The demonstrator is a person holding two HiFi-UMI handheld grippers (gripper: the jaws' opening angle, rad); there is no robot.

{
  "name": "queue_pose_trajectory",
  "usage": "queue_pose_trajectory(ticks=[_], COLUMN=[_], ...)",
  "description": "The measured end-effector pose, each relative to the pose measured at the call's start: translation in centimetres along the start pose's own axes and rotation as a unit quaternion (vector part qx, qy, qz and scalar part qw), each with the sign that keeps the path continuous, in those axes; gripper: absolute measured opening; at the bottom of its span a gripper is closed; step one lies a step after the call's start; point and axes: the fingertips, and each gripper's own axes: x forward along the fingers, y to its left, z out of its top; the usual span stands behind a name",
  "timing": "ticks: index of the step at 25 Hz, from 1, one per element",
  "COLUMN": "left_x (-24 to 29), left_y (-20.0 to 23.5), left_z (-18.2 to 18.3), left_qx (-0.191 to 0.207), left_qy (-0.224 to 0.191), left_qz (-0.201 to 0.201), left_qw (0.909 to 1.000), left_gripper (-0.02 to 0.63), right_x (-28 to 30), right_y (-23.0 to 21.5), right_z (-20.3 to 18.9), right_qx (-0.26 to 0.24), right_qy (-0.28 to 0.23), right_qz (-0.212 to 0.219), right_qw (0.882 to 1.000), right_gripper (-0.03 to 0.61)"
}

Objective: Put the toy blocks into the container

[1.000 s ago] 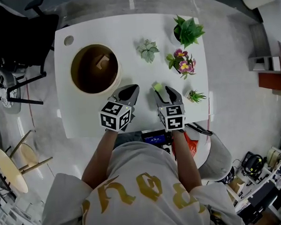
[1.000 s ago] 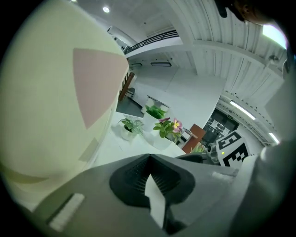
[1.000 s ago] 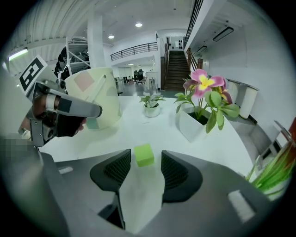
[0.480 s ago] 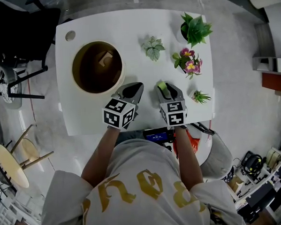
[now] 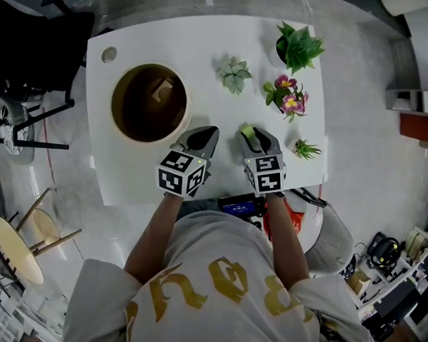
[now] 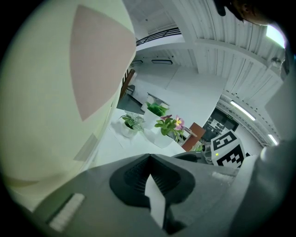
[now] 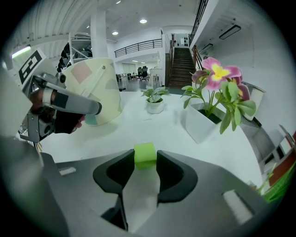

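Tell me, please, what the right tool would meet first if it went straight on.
Probably the small pale-leaved plant, nearly dead ahead of the right tool and its green block; the flowering plant stands off to the right.

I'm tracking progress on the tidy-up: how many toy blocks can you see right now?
2. A green block is held between the jaws of the right gripper; a tan block lies inside the round container. The container's dark inside may hide more.

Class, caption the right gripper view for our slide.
Right tool clamps a green block; potted pink flowers stand nearby.
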Motion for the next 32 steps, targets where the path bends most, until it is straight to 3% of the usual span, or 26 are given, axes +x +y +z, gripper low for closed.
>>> queue_pose_trajectory(ticks=[7, 17, 25, 32], left_x=[-0.7, -3.5, -6.7, -9.9], left_y=[-0.4, -1.6, -2.4, -3.7], left_z=[0.8, 3.0, 5.1, 7.5], left_qx=[0.006, 0.000, -0.014, -0.003], left_qy=[-0.012, -0.064, -0.117, -0.173], left_qz=[0.009, 0.021, 0.033, 0.027], left_qw=[0.9999, 0.9977, 0.9925, 0.9845], left_gripper=[0.001, 0.001, 0.001, 0.001], right_x=[-1.1, -3.5, -5.8, -7.9], right_y=[-0.1, 0.4, 1.9, 3.4], right_z=[1.0, 3.3, 5.5, 8.8], right_qx=[0.023, 0.052, 0.059, 0.059], right_qy=[-0.019, -0.065, -0.108, -0.157], right_qz=[0.010, 0.023, 0.044, 0.070], right_qw=[1.000, 0.996, 0.991, 0.983], right_gripper=[0.173, 0.173, 0.173, 0.173])
